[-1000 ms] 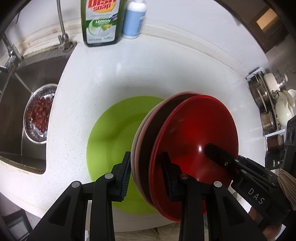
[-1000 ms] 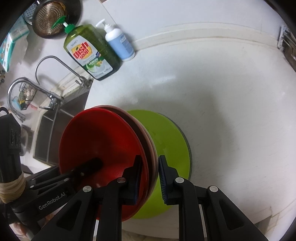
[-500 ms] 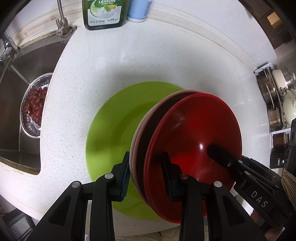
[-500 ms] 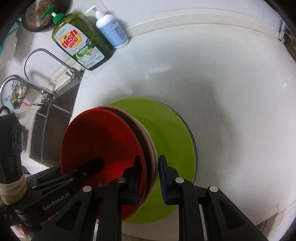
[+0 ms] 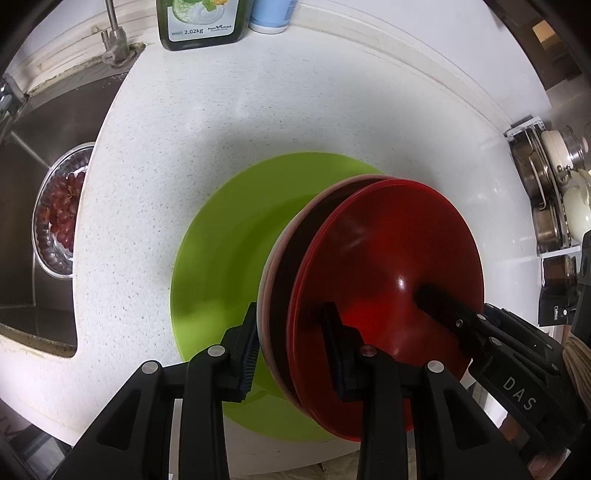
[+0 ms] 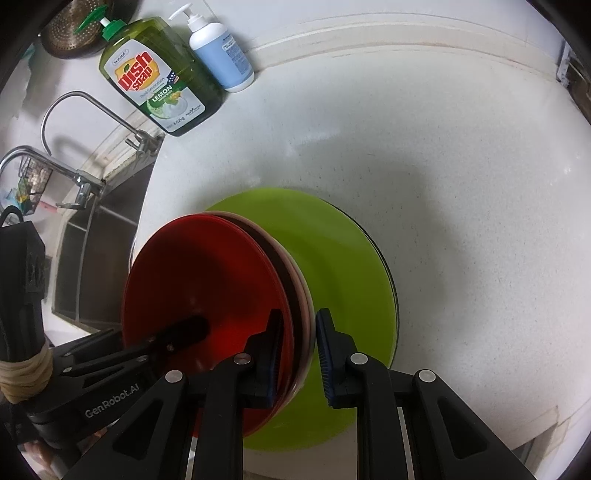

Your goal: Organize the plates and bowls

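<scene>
Plates: I've got a small stack, red plate on top with pinkish ones under it, tilted over the green plate that lies flat on the counter. Left gripper and right gripper each clamp the stack's rim from opposite sides. Whether its low edge touches the green plate, I can't tell. My read: stacking is nearly done; lowering and release remain. No bowls in sight beyond the one holding grapes in the sink, left of the green plate.

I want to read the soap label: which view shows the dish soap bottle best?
The right wrist view: the whole dish soap bottle shows, pump to base, label readable. The left wrist view cuts it off at the top edge, leaving only the label's bottom strip.
</scene>
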The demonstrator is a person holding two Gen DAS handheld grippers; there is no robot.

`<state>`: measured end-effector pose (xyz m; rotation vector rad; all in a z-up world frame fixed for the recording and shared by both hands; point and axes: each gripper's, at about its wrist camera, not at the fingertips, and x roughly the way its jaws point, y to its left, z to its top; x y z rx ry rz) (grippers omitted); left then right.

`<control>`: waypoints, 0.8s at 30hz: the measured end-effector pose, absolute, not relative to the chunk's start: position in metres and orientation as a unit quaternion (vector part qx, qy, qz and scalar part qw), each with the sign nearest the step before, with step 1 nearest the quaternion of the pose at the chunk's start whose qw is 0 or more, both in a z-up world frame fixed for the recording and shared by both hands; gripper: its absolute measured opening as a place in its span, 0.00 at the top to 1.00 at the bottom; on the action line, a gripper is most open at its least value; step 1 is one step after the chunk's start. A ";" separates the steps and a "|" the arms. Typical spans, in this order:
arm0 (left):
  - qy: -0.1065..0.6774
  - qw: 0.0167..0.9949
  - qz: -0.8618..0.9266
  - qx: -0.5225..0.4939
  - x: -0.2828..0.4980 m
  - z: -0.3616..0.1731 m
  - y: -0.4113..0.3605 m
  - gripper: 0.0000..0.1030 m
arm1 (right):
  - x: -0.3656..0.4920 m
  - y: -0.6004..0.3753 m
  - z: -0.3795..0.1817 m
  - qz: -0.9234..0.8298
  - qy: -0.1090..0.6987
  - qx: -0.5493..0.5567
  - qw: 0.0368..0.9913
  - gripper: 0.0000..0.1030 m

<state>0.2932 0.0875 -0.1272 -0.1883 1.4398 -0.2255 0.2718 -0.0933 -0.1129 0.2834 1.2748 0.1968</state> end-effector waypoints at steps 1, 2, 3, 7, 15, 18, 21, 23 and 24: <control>0.655 0.744 -0.103 -0.084 0.294 -0.127 0.088 0.69 | 0.272 -0.093 -0.113 0.092 0.591 0.131 0.791 0.80; 0.652 0.746 -0.106 -0.079 0.295 -0.127 0.089 0.69 | 0.271 -0.092 -0.112 0.090 0.588 0.130 0.793 0.80; 0.651 0.748 -0.107 -0.076 0.295 -0.126 0.090 0.69 | 0.271 -0.091 -0.112 0.089 0.586 0.127 0.795 0.80; 0.636 0.762 -0.106 -0.059 0.297 -0.120 0.096 0.63 | 0.269 -0.092 -0.111 0.082 0.573 0.134 0.804 0.79; 0.579 0.807 -0.115 -0.012 0.281 -0.090 0.098 0.44 | 0.247 -0.093 -0.088 0.069 0.526 0.134 0.837 0.57; 0.545 0.831 -0.110 -0.003 0.268 -0.073 0.097 0.37 | 0.232 -0.097 -0.071 0.059 0.493 0.126 0.859 0.49; 0.504 0.858 -0.098 0.002 0.251 -0.055 0.097 0.29 | 0.216 -0.102 -0.054 0.047 0.459 0.116 0.879 0.38; 0.481 0.872 -0.087 0.011 0.239 -0.045 0.095 0.24 | 0.204 -0.105 -0.046 0.038 0.438 0.104 0.892 0.32; 0.471 0.878 -0.083 0.016 0.235 -0.041 0.097 0.22 | 0.199 -0.106 -0.043 0.036 0.429 0.099 0.897 0.31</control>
